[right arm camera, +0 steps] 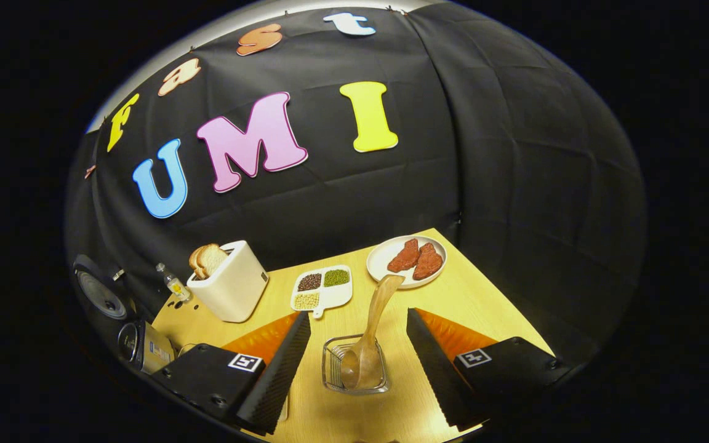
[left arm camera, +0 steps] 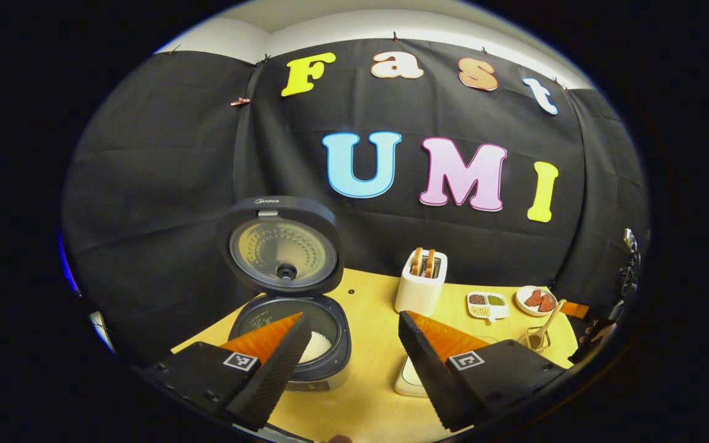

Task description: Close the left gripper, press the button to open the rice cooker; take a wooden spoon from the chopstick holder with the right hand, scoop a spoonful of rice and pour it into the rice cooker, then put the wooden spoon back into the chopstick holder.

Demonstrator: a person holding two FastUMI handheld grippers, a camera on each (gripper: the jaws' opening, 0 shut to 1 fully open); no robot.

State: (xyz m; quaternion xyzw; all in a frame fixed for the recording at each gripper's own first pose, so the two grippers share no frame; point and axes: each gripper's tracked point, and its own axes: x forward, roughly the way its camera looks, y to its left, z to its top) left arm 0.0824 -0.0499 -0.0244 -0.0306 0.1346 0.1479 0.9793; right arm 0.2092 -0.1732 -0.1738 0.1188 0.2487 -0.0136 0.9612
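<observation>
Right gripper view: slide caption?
Open right gripper poised over the wooden spoon standing in its wire holder on the table.

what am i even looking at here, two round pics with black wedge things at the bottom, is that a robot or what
No robot: a person holds a two-finger gripper in each hand, and a fisheye camera rides on each one. The wedges at the bottom are each gripper's own fingers.

The left gripper view looks past the left gripper, open and holding nothing, at a rice cooker with its lid up and white rice inside.

The right gripper view looks past the right gripper, also open and holding nothing, at a wooden spoon standing in a wire chopstick holder.

Also on the wooden table: a white toaster with bread in it, a divided dish of grains and a plate of reddish pieces.
</observation>
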